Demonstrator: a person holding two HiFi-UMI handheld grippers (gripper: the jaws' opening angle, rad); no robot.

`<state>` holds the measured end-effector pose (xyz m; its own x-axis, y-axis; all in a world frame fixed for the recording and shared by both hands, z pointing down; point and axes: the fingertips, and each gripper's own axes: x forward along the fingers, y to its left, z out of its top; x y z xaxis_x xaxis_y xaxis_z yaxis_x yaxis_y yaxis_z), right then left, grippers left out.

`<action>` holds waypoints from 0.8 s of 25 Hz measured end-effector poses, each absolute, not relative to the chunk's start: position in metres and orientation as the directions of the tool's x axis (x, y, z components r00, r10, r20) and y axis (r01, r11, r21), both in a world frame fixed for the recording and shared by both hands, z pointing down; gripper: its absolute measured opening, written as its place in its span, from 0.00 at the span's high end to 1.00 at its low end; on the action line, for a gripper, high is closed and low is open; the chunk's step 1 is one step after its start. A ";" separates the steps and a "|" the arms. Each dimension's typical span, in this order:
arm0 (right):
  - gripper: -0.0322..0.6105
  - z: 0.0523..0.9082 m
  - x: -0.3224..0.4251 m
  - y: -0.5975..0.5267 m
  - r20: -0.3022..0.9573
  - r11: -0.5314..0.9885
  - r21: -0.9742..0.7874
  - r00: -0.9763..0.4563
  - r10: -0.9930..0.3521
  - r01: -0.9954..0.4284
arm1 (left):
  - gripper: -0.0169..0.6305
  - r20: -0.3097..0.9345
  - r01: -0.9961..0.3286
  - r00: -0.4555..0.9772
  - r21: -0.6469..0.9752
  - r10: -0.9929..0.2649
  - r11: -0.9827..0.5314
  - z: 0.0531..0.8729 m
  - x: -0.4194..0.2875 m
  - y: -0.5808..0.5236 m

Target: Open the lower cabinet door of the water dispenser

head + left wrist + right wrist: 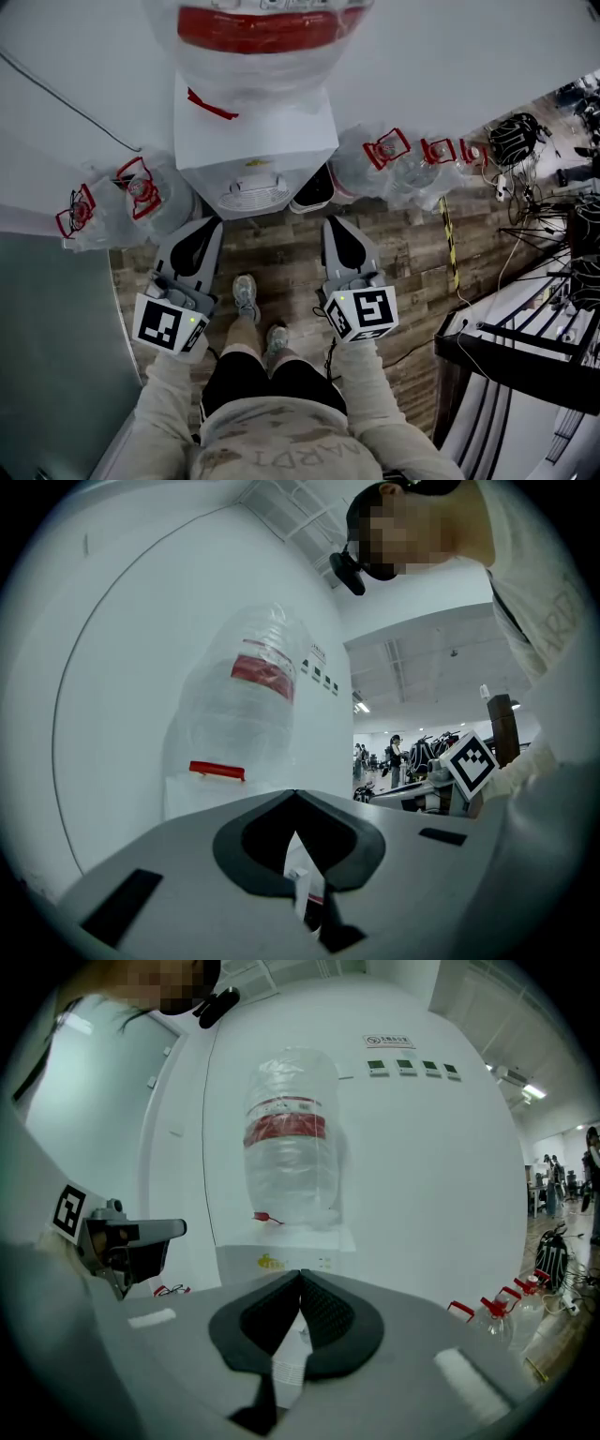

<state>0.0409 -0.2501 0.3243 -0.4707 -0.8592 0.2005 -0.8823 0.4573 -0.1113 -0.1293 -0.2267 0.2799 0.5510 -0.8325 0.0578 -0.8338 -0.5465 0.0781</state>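
From overhead, the white water dispenser stands upright against the wall, its long axis vertical. Its front faces the left gripper and right gripper.

Left gripper view: jaws together, empty. A clear red-banded bottle tops the dispenser.

Right gripper view: jaws together, empty, with the dispenser straight ahead.

Dim, even indoor light; heavy fisheye warp, dark corners.

Water dispenser: smooth white plastic casing, low sheen. Bottle on top: clear ribbed plastic with a glossy red label band. Floor: matt wood-grain planks. Left gripper and right gripper: matt grey plastic shells. Jaws lined black, finely textured on the right. Sleeves: soft beige cloth.
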 end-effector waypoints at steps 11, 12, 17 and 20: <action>0.94 0.419 0.049 -0.266 0.215 0.467 -0.111 -0.480 -0.850 -0.877 | 0.97 0.059 -0.819 0.572 0.081 -0.818 -0.567 0.369 -0.115 -0.239; 0.94 0.428 0.050 -0.268 0.215 0.467 -0.112 -0.481 -0.850 -0.877 | 0.97 0.065 -0.821 0.569 0.084 -0.819 -0.564 0.378 -0.114 -0.240; 0.94 0.479 0.052 -0.278 0.209 0.475 -0.108 -0.486 -0.848 -0.874 | 0.97 0.073 -0.819 0.574 0.060 -0.816 -0.571 0.425 -0.112 -0.251; 0.93 0.512 0.054 -0.286 0.202 0.474 -0.103 -0.485 -0.851 -0.874 | 0.97 0.051 -0.807 0.590 0.054 -0.806 -0.588 0.453 -0.108 -0.257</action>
